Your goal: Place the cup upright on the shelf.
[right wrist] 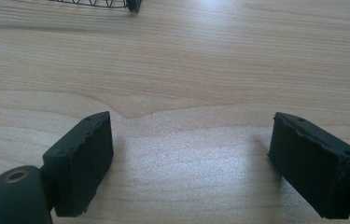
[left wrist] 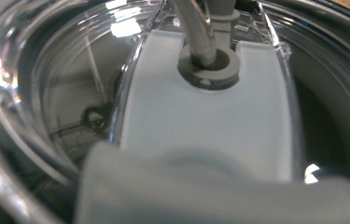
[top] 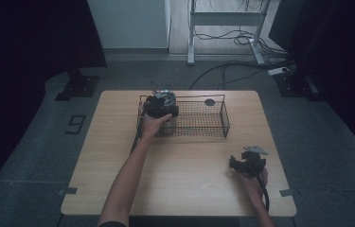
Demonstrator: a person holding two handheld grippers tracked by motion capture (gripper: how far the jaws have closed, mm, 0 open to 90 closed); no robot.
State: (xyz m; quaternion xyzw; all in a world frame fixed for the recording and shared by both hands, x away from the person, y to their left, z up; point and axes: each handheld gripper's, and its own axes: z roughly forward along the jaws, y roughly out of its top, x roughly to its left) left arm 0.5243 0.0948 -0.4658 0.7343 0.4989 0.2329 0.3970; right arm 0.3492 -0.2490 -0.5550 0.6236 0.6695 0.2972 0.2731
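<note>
Reaching into the wire basket (top: 215, 124) at upper centre-left, left gripper (top: 162, 106) sits w/ a clear lidded container (left wrist: 200, 121) right at its camera; grip state can't be told. Lower right, right gripper (top: 247, 162) rests spread over bare desk (top: 184, 170), prob. waiting.

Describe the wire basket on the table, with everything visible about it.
The wire basket is a dark, rectangular, open-topped box of fine metal mesh with a thicker wire rim. It stands upright on the far half of the wooden table. A small dark round object lies near its far wall. The left claw is lowered over its left end, where something sits that is too hidden to identify. One basket corner shows in the right gripper view.
</note>
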